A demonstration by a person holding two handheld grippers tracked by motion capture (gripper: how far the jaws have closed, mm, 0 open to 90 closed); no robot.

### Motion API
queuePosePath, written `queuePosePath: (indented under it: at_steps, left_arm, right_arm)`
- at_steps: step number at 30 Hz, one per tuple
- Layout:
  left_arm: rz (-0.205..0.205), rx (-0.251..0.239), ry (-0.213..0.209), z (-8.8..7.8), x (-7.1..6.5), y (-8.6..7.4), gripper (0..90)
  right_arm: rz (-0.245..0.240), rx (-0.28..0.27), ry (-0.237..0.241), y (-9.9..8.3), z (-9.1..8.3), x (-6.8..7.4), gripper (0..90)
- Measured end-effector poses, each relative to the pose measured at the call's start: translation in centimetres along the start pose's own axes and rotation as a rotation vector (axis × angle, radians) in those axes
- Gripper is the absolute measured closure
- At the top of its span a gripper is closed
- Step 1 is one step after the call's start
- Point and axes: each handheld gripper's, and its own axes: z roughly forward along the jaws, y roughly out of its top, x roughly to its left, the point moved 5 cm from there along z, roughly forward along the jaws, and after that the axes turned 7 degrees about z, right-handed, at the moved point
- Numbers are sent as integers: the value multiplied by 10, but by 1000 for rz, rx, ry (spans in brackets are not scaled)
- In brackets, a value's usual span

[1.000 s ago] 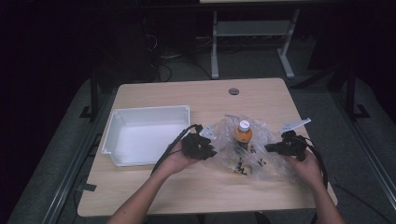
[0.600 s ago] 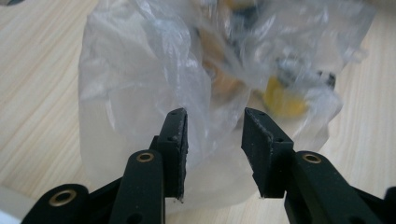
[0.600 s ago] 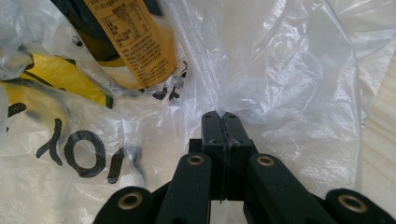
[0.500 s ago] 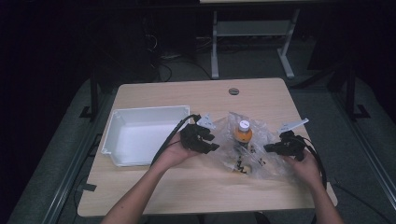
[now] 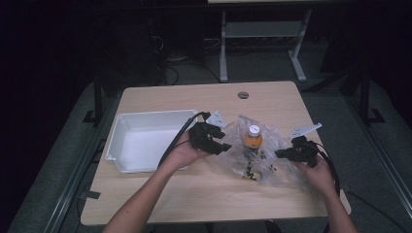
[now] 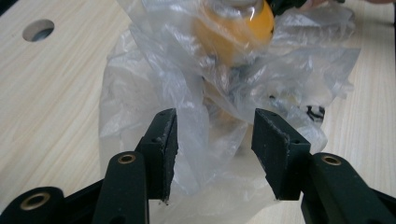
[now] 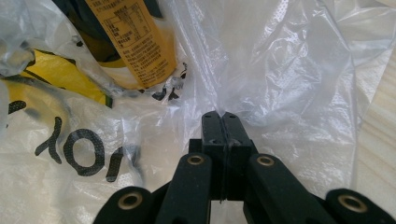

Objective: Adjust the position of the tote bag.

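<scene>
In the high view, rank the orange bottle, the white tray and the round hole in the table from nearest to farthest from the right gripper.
Measured from the right gripper:
1. Orange bottle, just to its left, inside the plastic bag.
2. Round hole, up near the table's far edge.
3. White tray, across the table, beyond the left gripper.

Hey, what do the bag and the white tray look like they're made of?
Bag: thin clear plastic film, glossy; it crinkles and the orange bottle shows through.
Tray: probably moulded plastic, smooth white, with a rolled rim; the look alone leaves it open.
</scene>
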Motion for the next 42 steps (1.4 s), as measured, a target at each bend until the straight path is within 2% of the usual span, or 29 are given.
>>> queuePosePath:
  at_steps: [4,7,13,21,26,28,32,35,39,42]
  left_arm:
    - [9,-4,-1,2,3,10,468]
    - [7,-31,-3,5,4,19,456]
    - [21,-47,-34,17,3,31,458]
    - [24,-17,-68,37,1,26,475]
    - [21,-12,-77,46,0,22,492]
    - [32,-4,-89,47,0,20,507]
    - [50,-1,-91,48,-1,17,578]
    - [40,-13,-101,48,0,14,666]
    - [52,-10,-86,47,1,11,780]
    - [44,-33,-81,45,2,11,863]
  right_arm:
    - [-1,2,-1,0,0,1,893]
    - [-2,1,-2,0,-1,1,893]
    - [-8,-7,-1,1,-3,0,893]
    - [-13,-26,-1,1,-5,-1,892]
    - [-9,-25,-2,2,-6,-1,892]
    - [-10,-28,-3,2,-7,-1,892]
    - [-16,-33,-5,2,-7,-2,892]
    - [-7,-30,-3,2,-7,-1,892]
    - [-12,-33,-4,3,-6,-1,892]
    - [-11,-28,-5,3,-5,-1,892]
